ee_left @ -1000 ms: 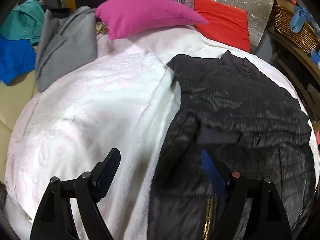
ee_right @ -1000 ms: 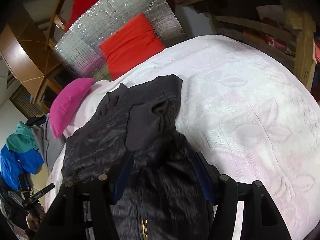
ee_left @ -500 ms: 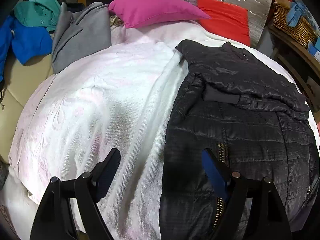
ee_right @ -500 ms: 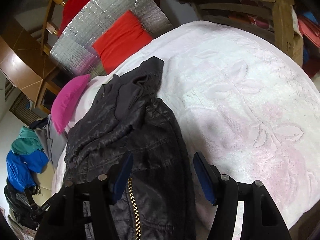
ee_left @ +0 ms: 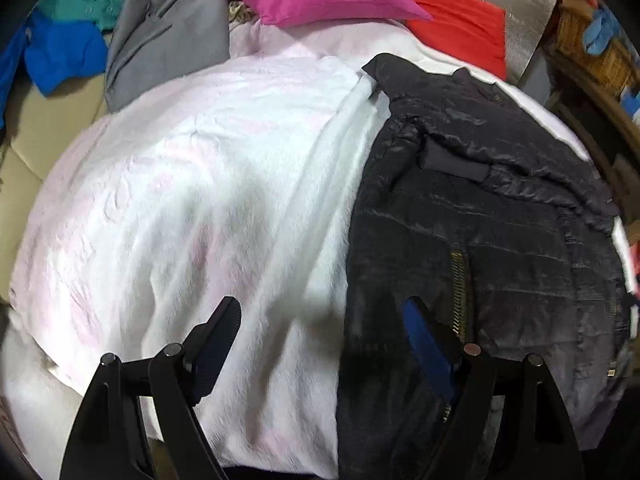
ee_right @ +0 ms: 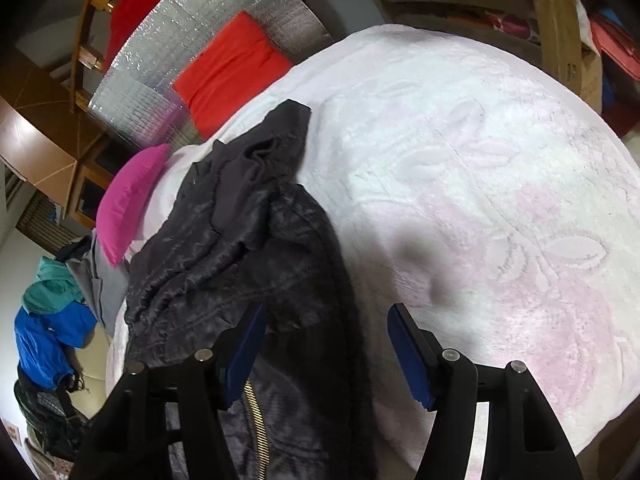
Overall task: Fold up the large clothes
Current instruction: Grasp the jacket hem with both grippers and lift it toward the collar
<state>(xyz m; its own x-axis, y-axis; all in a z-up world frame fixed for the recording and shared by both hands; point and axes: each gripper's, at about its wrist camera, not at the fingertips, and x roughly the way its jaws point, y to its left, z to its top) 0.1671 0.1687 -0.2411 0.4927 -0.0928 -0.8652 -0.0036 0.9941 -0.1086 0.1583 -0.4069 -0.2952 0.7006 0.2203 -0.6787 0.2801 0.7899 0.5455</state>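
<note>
White bedspread (ee_left: 208, 184): my open grippers (ee_left: 320, 340) (ee_right: 324, 344) straddle the jacket's (ee_left: 500, 240) hem, its length toward twelve o'clock.

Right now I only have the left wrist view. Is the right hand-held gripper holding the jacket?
Observer: No. The right hand-held gripper is open; the black jacket lies flat, its edge between the fingers, unpinched.
Operator: What's past the jacket's far edge? It's cut off here.
Observer: Bare white blanket with a raised leaf pattern, nothing lying on it.
Operator: Anything beyond the bed on that side?
Observer: A wooden post, and red items stacked behind it.
</note>
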